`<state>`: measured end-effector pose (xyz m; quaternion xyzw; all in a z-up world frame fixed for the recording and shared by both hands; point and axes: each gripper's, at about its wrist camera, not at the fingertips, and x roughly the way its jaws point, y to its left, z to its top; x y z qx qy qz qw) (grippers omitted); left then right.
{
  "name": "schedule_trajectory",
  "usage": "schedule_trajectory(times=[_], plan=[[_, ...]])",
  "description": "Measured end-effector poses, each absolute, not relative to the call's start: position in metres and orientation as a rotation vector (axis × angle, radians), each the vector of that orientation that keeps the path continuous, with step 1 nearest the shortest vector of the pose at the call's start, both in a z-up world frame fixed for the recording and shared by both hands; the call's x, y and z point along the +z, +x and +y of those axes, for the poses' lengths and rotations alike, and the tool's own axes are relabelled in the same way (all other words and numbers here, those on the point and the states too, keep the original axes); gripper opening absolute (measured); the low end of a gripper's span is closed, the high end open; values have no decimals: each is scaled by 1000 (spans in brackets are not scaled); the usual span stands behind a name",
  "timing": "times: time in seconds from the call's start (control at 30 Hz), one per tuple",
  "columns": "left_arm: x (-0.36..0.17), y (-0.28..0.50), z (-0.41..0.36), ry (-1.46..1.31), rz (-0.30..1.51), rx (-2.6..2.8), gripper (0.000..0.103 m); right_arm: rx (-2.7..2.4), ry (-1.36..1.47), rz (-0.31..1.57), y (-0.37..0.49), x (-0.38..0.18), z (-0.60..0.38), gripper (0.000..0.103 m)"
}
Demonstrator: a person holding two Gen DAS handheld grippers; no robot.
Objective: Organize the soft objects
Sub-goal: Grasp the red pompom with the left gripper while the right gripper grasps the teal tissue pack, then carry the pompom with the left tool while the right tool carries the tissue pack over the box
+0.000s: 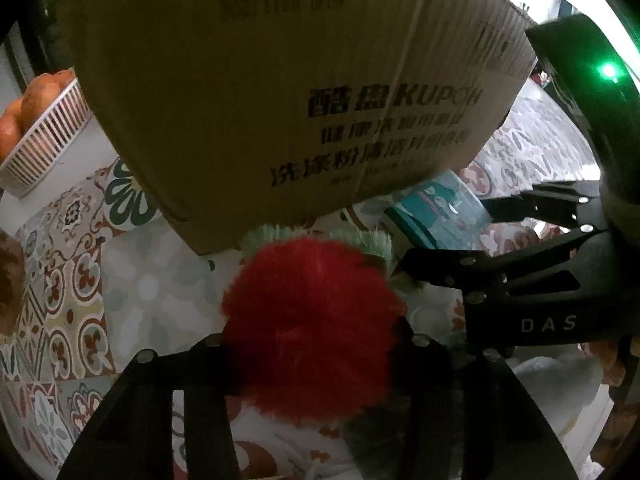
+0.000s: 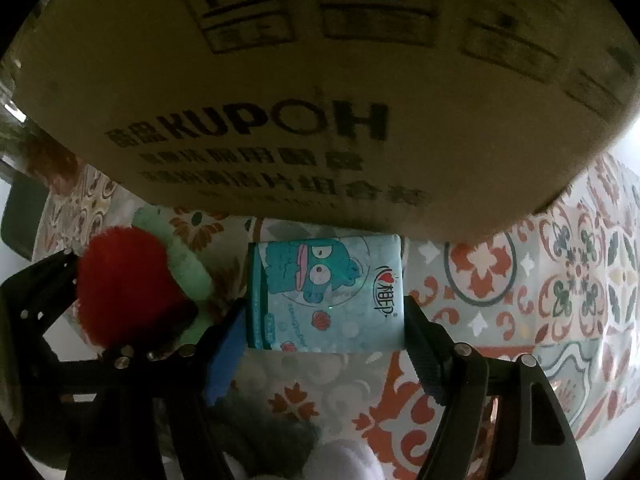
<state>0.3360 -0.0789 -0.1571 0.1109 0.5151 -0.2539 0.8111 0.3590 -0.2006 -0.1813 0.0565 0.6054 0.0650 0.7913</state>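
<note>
**Jaws clamp on 2 soft things at the foot of the carton**

Jaws first: the left gripper (image 1: pixel 316 344) is clenched on the red pompom (image 1: pixel 312 312), its 2 fingers sunk into the fur at 9 and 3 o'clock of the ball. No gap shows on either side, so I call that a grasp. A pale green fringe (image 1: pixel 372 240) peeks out behind the pompom at 12 o'clock, hard against the cardboard box (image 1: pixel 280 100).

Over to the right gripper (image 2: pixel 324 328). It straddles the tissue pack (image 2: pixel 324 280), blue pad at 9 o'clock on the striped edge, black pad at 3 o'clock on the plain edge. Both pads look to be touching the wrapper, though how firmly they press I cannot tell.

Now the relation that matters. The pack lies flat on the patterned tablecloth (image 2: pixel 520 280), its long axis running from 6 to 12 o'clock, straight along the fingers, with its far end tucked up against the box wall. So the jaws pinch across the short side, which suits a soft pack well. The box wall looms at 12 o'clock in both wrist views, and its open top is out of sight. My guess: each load has to rise clear of that wall before it can go in. The 2 grippers sit just beside each other, left one at 9 o'clock of the pack, so a clash on the lift is the risk.

A basket of oranges (image 1: pixel 44 132) stands well apart at 10 o'clock in the left view.
</note>
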Motion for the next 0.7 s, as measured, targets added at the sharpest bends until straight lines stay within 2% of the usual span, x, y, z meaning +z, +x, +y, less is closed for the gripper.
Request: schedule_trajectory(times=[0.33, 0.7], plan=[[-138, 318, -69, 188, 1055, -492, 44, 130, 178, 1257, 339, -167, -206, 74], [-96, 285, -55, 142, 989, -438, 44, 109, 136, 1146, 302, -111, -223, 74]])
